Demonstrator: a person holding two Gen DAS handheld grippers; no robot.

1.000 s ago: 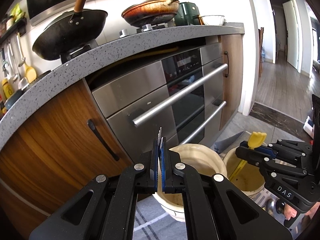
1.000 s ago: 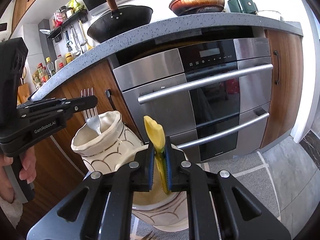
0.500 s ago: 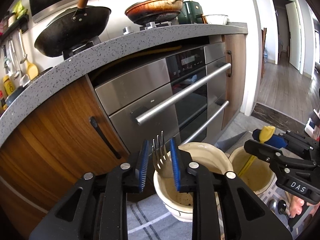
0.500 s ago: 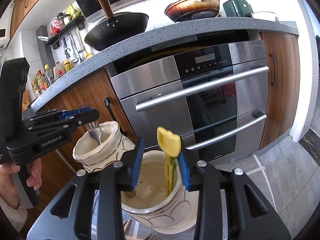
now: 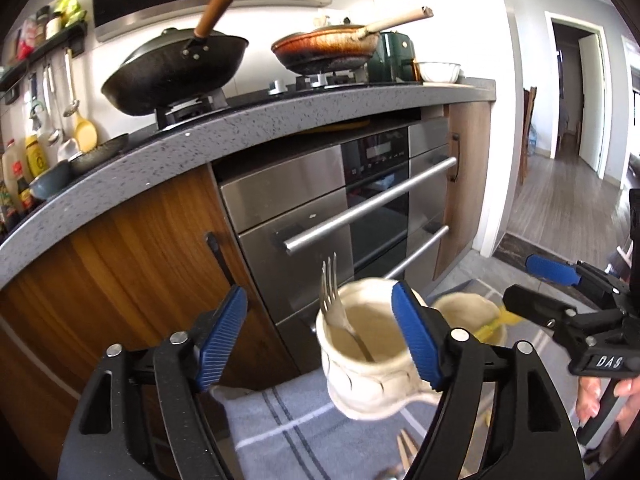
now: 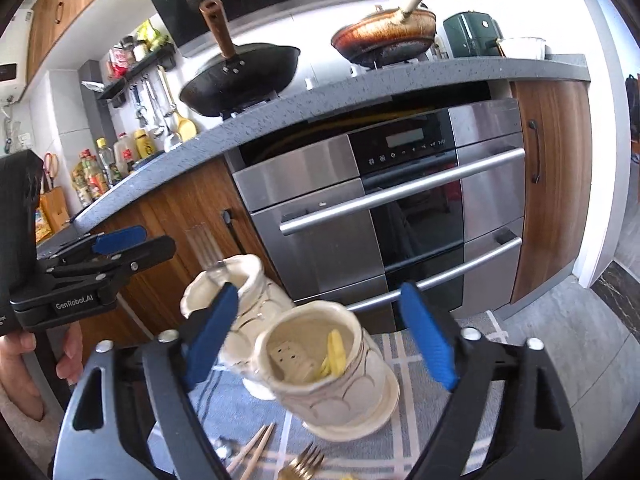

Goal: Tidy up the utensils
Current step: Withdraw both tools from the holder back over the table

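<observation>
Kitchen cabinets and a steel oven fill the background. Left wrist view: the left tool, whose jaws have just been opening, gapes wide and empty; the fork stands tines-up in the near cream holder. Right wrist view: the right tool has likewise just spread and grips nothing; the yellow utensil rests inside the front holder on the striped cloth.

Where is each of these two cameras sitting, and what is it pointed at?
Left wrist view: rides the left tongs, looking along them at the fork in a cream holder; its own open jaws and the right tongs show.
Right wrist view: rides the right tongs, over the yellow utensil in the second holder; the left tongs show.
Shared: both holders, oven.
</observation>
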